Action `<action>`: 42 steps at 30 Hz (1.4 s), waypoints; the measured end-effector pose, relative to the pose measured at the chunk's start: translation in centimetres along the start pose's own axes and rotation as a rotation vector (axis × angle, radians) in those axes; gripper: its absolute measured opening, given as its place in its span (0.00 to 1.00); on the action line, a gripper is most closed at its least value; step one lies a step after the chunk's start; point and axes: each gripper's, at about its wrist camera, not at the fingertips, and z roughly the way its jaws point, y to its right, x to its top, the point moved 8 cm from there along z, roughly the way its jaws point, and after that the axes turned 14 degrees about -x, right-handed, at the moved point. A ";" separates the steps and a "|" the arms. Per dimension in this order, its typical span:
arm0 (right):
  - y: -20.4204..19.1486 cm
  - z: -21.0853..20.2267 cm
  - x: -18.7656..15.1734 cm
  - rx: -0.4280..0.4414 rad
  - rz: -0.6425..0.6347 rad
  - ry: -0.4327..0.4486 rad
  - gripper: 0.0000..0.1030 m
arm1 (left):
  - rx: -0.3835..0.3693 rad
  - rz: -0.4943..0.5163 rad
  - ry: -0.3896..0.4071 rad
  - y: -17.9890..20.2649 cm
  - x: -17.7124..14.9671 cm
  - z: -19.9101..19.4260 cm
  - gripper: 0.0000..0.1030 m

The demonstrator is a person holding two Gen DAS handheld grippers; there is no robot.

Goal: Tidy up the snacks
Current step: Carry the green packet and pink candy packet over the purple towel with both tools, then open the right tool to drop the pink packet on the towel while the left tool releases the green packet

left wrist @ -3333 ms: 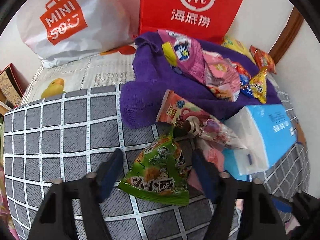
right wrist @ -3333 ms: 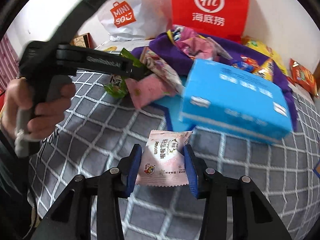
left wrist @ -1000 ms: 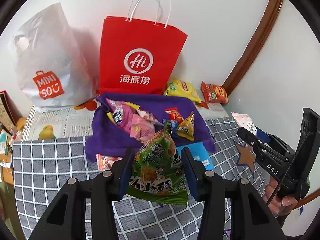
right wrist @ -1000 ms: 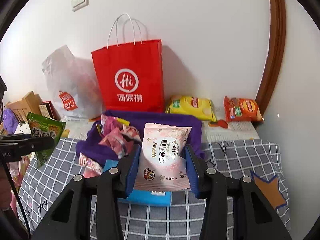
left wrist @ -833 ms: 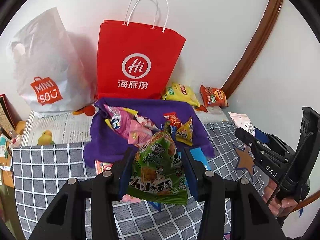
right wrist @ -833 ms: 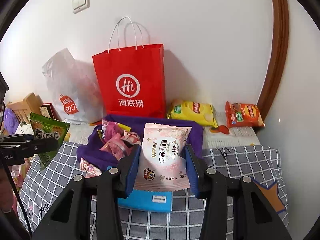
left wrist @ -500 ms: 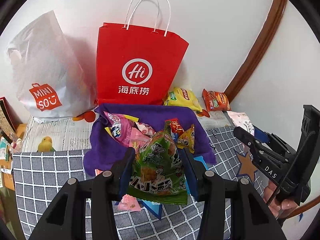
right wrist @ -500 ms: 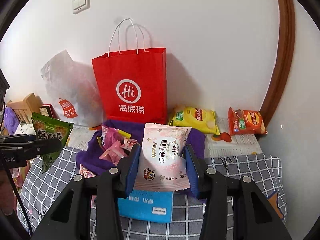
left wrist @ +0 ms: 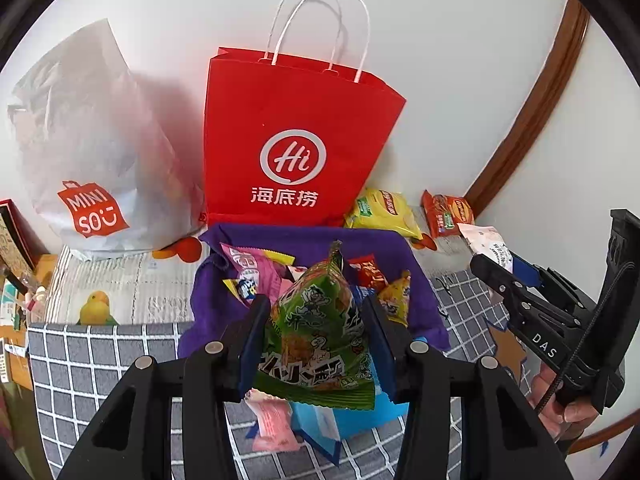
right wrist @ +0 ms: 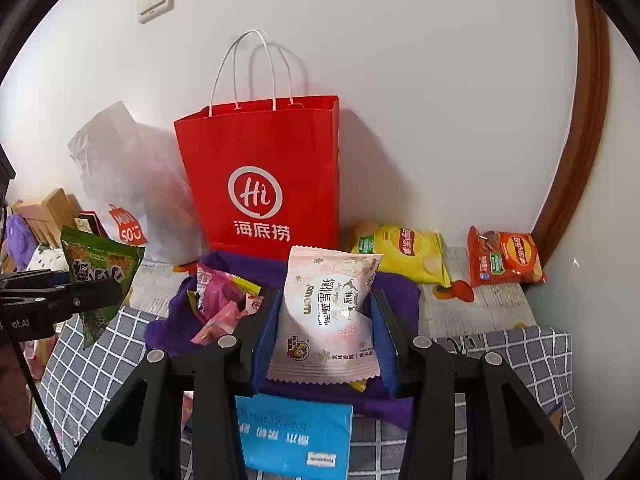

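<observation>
While the left gripper [left wrist: 318, 330] clamps a green snack bag [left wrist: 320, 332] between its pads, the right gripper [right wrist: 326, 326] pinches a pink pastry packet [right wrist: 328, 316]. Both packets hang above a purple cloth [left wrist: 208, 296] heaped with snacks; just beyond it stands a red paper bag [right wrist: 264, 176].

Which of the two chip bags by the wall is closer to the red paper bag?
The yellow chip bag; the orange chip bag lies farther right.

Two grippers [left wrist: 318, 344] [right wrist: 324, 332], one red paper bag [left wrist: 294, 140], two chip bags [right wrist: 404, 254] [right wrist: 504, 258].
</observation>
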 end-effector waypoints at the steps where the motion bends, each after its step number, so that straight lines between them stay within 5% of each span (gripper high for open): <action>1: -0.1 0.2 0.1 0.001 -0.001 -0.001 0.43 | 0.000 -0.002 -0.001 -0.1 0.1 0.2 0.44; 14: -1.1 3.9 2.1 0.039 -0.009 0.013 0.43 | -0.021 0.007 -0.027 -1.2 2.5 4.6 0.44; 27: -0.4 12.0 -1.0 0.004 -0.029 -0.135 0.43 | -0.005 -0.055 -0.112 -6.1 0.9 9.8 0.44; 42: -1.8 13.9 -2.8 0.024 -0.069 -0.189 0.43 | 0.008 -0.063 -0.140 -7.0 0.3 10.9 0.44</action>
